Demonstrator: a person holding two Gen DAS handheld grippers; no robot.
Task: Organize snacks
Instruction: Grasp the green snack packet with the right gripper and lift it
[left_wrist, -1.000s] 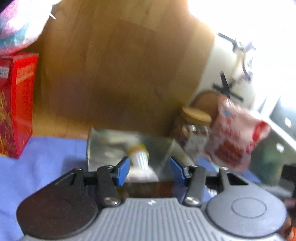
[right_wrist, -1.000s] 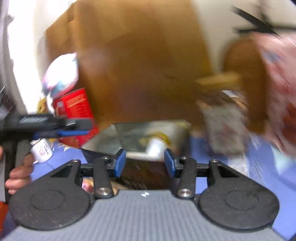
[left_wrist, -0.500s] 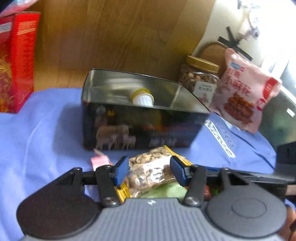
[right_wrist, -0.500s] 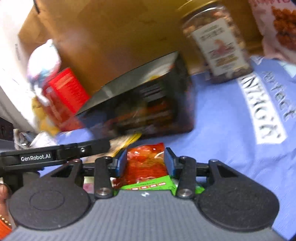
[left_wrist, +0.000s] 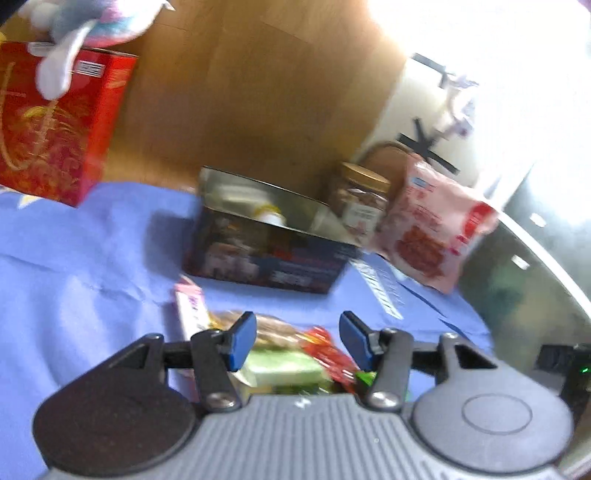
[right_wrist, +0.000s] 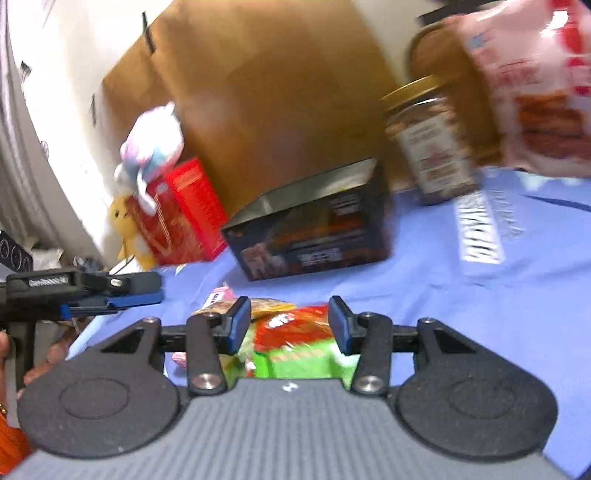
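Observation:
A dark open tin (left_wrist: 269, 254) stands on the blue cloth with a white bottle (left_wrist: 271, 216) inside; it also shows in the right wrist view (right_wrist: 314, 225). A heap of small snack packets lies in front of it: a red packet (right_wrist: 291, 325), a green packet (right_wrist: 299, 360), a nut packet (left_wrist: 273, 328) and a pink packet (left_wrist: 190, 306). My left gripper (left_wrist: 297, 338) is open above the heap. My right gripper (right_wrist: 288, 325) is open, with the red packet between its fingers' line. Both views are blurred.
A nut jar (left_wrist: 360, 199) and a pink-red snack bag (left_wrist: 432, 229) stand right of the tin. A red box (left_wrist: 55, 122) with a plush toy (right_wrist: 153, 147) on it stands at the left. A cardboard box (left_wrist: 240, 99) stands behind. The left gripper's body (right_wrist: 74, 288) shows at the right wrist view's left.
Both grippers have drawn back from the tin and tipped down toward the packet heap. The tin now looks farther away. Both stay open and empty.

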